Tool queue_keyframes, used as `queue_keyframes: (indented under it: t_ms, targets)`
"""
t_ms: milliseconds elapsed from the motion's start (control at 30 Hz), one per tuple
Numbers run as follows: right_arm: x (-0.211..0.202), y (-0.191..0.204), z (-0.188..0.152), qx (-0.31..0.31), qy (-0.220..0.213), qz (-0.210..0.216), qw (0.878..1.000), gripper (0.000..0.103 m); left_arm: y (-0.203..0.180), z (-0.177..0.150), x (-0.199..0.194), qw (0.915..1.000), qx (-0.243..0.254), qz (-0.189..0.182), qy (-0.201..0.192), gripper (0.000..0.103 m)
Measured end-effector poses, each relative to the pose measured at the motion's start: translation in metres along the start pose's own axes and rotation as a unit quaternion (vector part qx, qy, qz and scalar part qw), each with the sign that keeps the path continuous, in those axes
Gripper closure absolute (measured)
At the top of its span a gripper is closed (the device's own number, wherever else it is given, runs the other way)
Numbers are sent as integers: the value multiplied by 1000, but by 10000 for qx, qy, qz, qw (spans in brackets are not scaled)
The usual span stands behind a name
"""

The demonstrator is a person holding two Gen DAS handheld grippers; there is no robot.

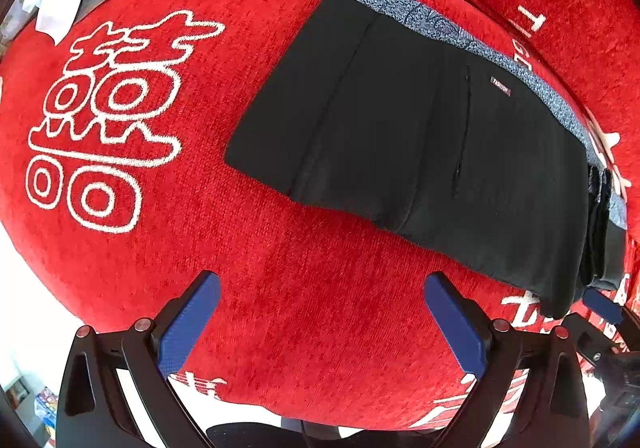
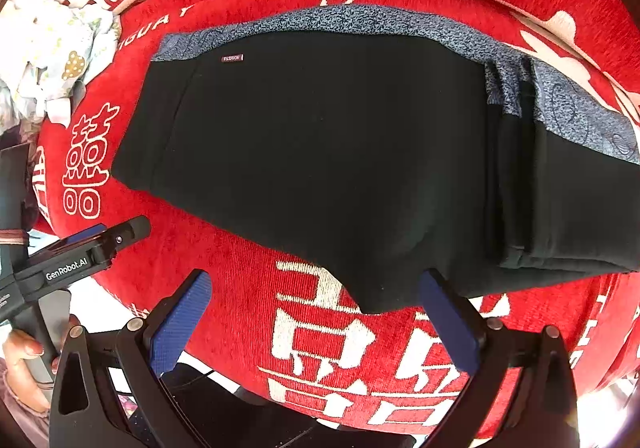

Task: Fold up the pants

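Nearest, the left gripper and right gripper hover spread wide and empty over the red blanket, likely having released the black pants lying folded just beyond, apparently finished.

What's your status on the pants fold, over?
Left gripper open, empty, over red blanket. Right gripper open, empty, at near edge of black pants. Pants folded flat, patterned waistband at far side. Floral cloth well clear.
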State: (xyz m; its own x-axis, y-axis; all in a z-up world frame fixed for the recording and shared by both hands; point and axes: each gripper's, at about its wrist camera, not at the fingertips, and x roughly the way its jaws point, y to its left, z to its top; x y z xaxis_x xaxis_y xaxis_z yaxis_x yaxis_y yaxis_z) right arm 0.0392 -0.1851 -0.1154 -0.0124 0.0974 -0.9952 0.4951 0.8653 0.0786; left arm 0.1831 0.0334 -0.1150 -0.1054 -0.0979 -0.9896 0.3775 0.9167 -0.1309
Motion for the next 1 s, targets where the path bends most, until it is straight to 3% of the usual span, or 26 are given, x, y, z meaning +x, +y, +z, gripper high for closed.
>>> queue_keyframes:
  t_ms: [233, 367, 500, 733, 800, 1000]
  targets:
    - [4, 6, 5, -32, -9, -3, 10000, 0, 10, 13, 3, 9997, -163, -203, -15, 1]
    - [5, 7, 7, -39, -21, 3, 10000, 0, 30, 22, 6, 9970, -344, -686, 33, 1]
    - [11, 8, 10, -2, 11, 28, 10000, 0, 47, 31, 11, 9850, -573, -1623, 143, 1]
    - [21, 8, 15, -23, 66, -11, 10000, 0, 47, 37, 18, 9664, -870, -2419, 34, 1]
    - [21, 9, 19, -44, 49, -53, 10000, 0, 46, 41, 26, 9601, -1048, -2592, -13, 1]
    - [29, 7, 36, -102, -169, -144, 9997, 0, 28, 46, 35, 9568, -1129, -2674, -154, 1]
